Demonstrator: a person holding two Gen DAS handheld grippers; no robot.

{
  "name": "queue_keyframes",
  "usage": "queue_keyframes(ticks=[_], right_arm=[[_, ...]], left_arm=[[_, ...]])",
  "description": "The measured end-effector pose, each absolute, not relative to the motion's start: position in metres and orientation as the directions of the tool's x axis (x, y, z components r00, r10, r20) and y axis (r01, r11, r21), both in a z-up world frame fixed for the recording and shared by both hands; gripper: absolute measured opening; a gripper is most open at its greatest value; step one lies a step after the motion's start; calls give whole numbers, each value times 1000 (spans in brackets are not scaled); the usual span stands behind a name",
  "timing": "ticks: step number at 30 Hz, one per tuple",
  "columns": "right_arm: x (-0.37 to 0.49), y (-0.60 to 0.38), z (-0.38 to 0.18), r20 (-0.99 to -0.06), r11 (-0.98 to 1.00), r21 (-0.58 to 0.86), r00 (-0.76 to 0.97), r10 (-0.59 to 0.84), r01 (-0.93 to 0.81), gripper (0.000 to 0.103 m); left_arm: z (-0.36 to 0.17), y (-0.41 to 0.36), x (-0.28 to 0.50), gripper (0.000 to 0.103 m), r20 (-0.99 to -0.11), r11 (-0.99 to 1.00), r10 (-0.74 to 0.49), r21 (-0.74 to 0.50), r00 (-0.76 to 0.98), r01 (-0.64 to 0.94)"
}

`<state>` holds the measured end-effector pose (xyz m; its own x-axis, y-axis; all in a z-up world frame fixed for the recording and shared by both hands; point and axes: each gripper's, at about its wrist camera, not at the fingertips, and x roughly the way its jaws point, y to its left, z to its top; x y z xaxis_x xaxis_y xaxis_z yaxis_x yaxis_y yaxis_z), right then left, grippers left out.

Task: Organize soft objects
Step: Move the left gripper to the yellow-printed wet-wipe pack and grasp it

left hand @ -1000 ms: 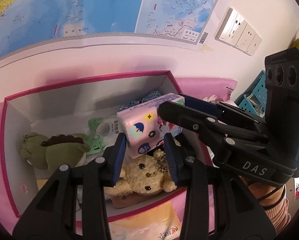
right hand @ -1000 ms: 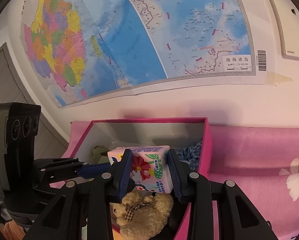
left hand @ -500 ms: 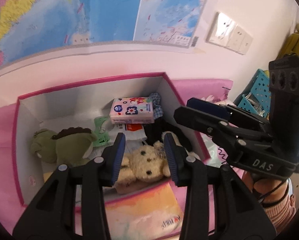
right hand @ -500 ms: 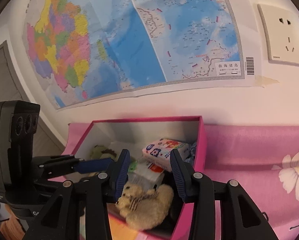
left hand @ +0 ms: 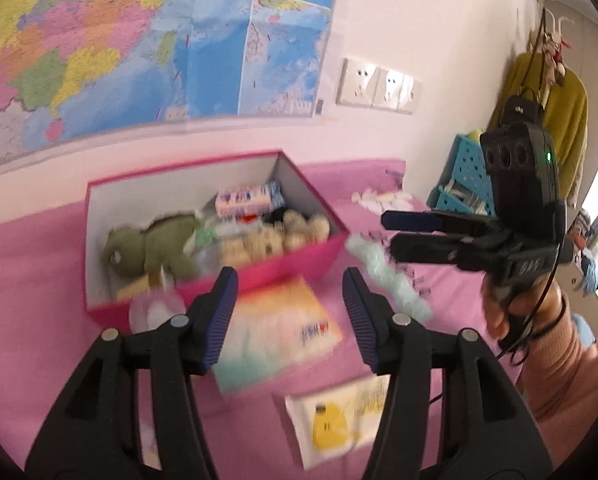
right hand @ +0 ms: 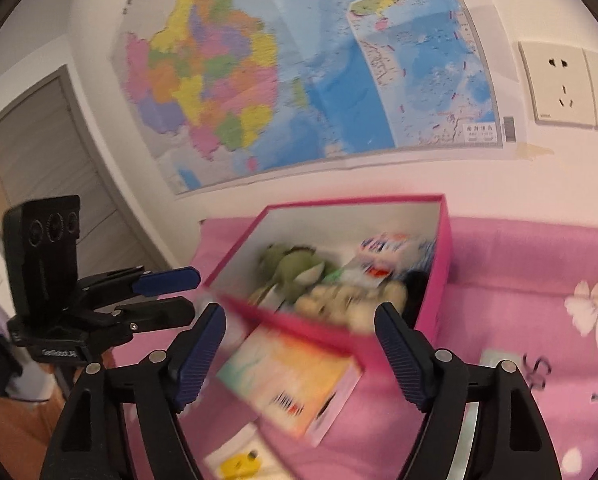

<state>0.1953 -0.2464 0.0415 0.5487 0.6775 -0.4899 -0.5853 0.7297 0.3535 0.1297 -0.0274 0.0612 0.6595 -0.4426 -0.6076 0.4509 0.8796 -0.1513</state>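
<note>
Now the pink box (left hand: 259, 276) is the landmark, standing open on the pink bed (left hand: 31, 280) against the wall, its thin card walls stiff but easy to shove. Just in front of the box lies a large tissue pack (left hand: 275, 328), light and squashy; take it across its short sides, since the film wrap looks slippery. Beside the box's right front corner lies a fluffy pale-green strip (left hand: 383, 280), limp and best pinched mid-length. Nearer than the tissue pack sits a flat white packet (left hand: 339, 416) with a yellow print. Inside the box, a green plush (left hand: 147, 244), a beige bear (left hand: 303, 228) and a small tissue pack (left hand: 243, 202) leave little room. The left gripper (left hand: 289, 316) and right gripper (right hand: 299, 354) are both opening and empty. Open bed lies right of the box.
</note>
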Motion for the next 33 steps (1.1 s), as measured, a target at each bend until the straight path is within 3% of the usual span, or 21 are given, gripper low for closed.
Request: queue_keyframes(ticks=[16, 31, 33], right_arm=[[112, -267, -68, -658, 737, 503, 353, 665, -451, 80], [105, -249, -88, -659, 748, 501, 368, 656, -436, 80], [104, -247, -88, -655, 741, 508, 362, 664, -439, 75]], left_arm=[[-45, -21, 81, 57, -780, 879, -438, -268, 447, 394], [-68, -40, 73, 57, -799, 843, -492, -338, 347, 418], [-68, -43, 73, 57, -798, 842, -495, -341, 345, 418]])
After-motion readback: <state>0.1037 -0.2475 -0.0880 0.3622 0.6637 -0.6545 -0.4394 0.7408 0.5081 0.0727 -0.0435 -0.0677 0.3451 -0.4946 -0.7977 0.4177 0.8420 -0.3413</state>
